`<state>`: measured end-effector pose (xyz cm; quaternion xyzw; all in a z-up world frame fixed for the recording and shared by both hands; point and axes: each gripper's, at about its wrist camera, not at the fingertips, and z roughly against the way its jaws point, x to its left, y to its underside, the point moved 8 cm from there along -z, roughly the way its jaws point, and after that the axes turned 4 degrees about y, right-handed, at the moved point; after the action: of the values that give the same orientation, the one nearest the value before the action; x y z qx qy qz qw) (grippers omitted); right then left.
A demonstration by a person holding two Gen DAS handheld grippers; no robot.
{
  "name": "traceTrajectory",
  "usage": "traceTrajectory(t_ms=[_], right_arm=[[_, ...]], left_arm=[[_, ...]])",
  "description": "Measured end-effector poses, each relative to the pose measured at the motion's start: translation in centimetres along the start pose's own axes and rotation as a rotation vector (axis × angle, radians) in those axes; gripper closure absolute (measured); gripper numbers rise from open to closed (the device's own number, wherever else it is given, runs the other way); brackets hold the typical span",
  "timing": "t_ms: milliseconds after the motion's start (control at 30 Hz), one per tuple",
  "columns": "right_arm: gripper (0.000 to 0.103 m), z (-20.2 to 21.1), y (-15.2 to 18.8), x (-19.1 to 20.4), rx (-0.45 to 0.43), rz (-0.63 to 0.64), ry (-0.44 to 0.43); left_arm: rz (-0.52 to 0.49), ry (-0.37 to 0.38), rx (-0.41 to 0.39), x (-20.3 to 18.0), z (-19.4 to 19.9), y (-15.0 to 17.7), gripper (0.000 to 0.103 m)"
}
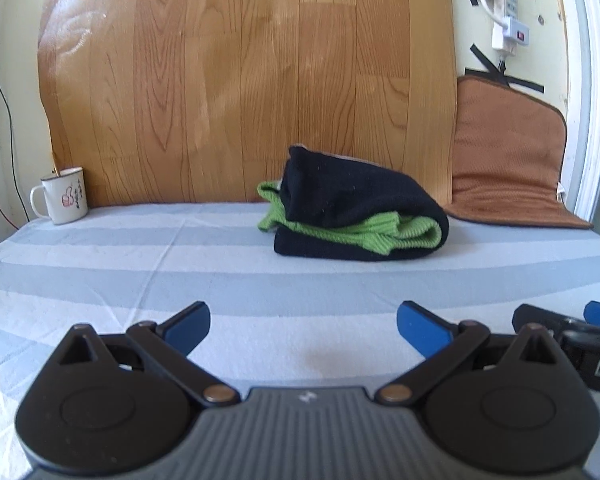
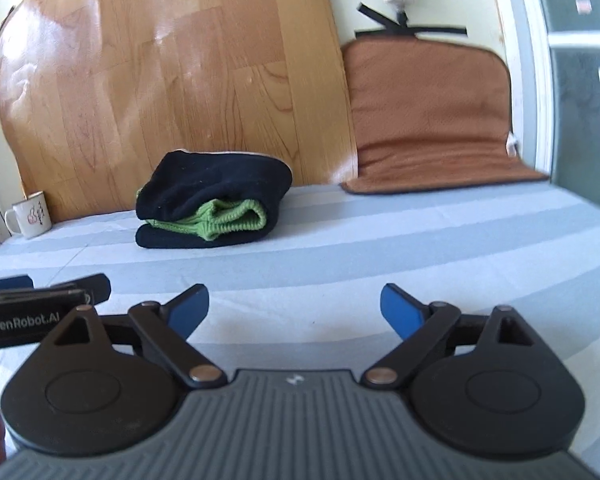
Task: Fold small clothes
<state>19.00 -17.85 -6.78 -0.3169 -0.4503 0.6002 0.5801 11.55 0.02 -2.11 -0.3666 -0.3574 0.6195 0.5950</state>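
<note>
Black-and-green knit garment (image 1: pixel 356 220) sits folded near the striped sheet's (image 1: pixel 140 264) back edge by the wood board (image 1: pixel 240 80) — soft, light, floppy, likely best pinched at its rolled fold — both left gripper (image 1: pixel 303 326) and right gripper (image 2: pixel 295 310) spread wide, empty, well short.

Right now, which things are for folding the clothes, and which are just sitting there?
For the job: folded black and green garment, left gripper, right gripper, both open.

Just lying about: white mug, brown mat, power strip.
</note>
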Motion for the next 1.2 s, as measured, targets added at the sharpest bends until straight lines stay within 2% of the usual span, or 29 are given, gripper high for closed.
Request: traceTrajectory(t_ms=[233,433,500,600,767,933,1200], right_arm=[[0.008,1.3,-0.6,-0.4,-0.083,-0.012,0.017],[0.007,1.2,-0.7,-0.2,-0.082,-0.014,-0.004],[0.000,1.3,-0.7,-0.1,-0.080,-0.010,0.000],[0.000,1.5,-0.7,-0.2,-0.092,-0.024,-0.014],[0.000,1.3,-0.6,-1.0,-0.073,-0.078,-0.014],[0.000,1.5,-0.6,-0.4,-0.083,-0.050,-0.033],[0.000,1.3,-0.6,-0.6,-0.064,-0.071,-0.063]], left_arm=[[0.005,0.004,-0.049,0.2,0.7,-0.4,0.000],[0.001,0.028,-0.087,0.0,1.2,-0.6,0.000],[-0.007,0.019,-0.094,0.0,1.4,-0.6,0.000],[-0.017,-0.010,-0.107,0.0,1.5,-0.6,0.000],[0.005,-0.029,-0.093,0.6,1.3,-0.5,0.000],[0.032,-0.042,-0.080,1.3,1.0,-0.3,0.000],[0.001,-0.029,-0.062,0.8,1.0,-0.1,0.000]])
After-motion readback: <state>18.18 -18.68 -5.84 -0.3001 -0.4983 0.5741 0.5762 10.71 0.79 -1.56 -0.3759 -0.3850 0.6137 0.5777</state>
